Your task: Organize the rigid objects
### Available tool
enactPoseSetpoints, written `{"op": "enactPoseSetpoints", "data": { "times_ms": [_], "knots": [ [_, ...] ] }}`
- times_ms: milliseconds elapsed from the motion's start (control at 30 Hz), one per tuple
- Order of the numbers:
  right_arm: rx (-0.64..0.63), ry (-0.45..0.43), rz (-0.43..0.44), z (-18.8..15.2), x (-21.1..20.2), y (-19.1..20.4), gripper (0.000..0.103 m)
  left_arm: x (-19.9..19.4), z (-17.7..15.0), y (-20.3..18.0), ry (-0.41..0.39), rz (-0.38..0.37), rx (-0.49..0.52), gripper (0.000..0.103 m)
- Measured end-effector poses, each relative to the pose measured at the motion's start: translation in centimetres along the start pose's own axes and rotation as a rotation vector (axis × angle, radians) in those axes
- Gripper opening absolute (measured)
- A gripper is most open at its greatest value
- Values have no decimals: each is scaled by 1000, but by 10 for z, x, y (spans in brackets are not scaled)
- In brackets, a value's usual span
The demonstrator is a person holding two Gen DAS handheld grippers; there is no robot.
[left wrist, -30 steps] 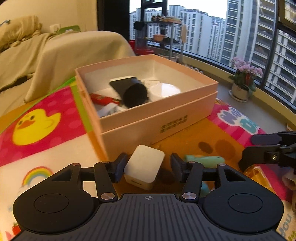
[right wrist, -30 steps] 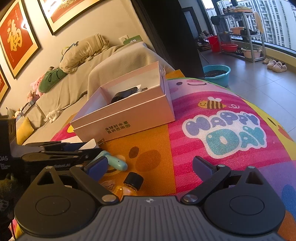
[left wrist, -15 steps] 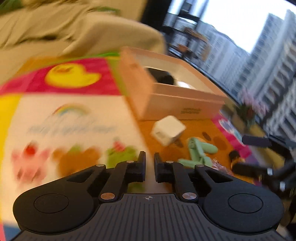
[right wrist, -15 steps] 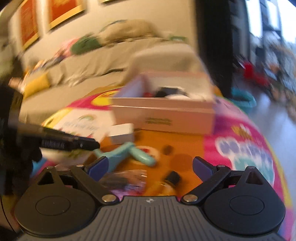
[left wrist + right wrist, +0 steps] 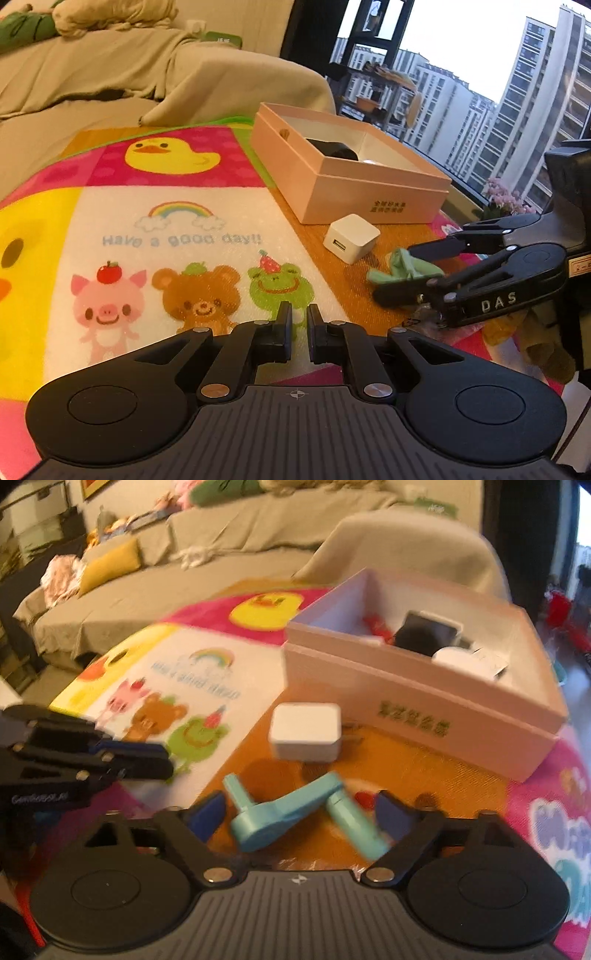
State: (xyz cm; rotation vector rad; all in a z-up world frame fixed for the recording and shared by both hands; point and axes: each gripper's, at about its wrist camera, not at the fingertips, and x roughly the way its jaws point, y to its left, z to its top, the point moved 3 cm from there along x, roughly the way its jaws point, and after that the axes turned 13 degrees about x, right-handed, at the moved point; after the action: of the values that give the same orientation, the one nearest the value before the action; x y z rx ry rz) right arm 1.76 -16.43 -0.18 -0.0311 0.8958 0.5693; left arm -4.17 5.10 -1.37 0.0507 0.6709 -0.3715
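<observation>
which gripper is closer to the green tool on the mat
Right. The right gripper is open with its fingers either side of the green tool; the left gripper is shut, off to its side.

Box lettering blurred; contents perhaps partly hidden behind wall.

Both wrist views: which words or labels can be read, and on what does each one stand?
"Have a good day!!": play mat, under the rainbow.
"DAS": right hand-held gripper, on its side.
Green characters on the pink box: too small to read.
White lettering on the left hand-held gripper: blurred.
</observation>
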Motion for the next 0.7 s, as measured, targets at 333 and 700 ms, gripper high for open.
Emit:
{"op": "enactPoseSetpoints", "data": {
  "times_ms": [333,700],
  "knots": [
    [66,-166,-155,-16,-29,-44,63,33,54,-46,1,-46,345,21],
    [254,-200,-75,-24,-30,-80,79,60,52,-73,120,-185,395,47]
  ]
}}
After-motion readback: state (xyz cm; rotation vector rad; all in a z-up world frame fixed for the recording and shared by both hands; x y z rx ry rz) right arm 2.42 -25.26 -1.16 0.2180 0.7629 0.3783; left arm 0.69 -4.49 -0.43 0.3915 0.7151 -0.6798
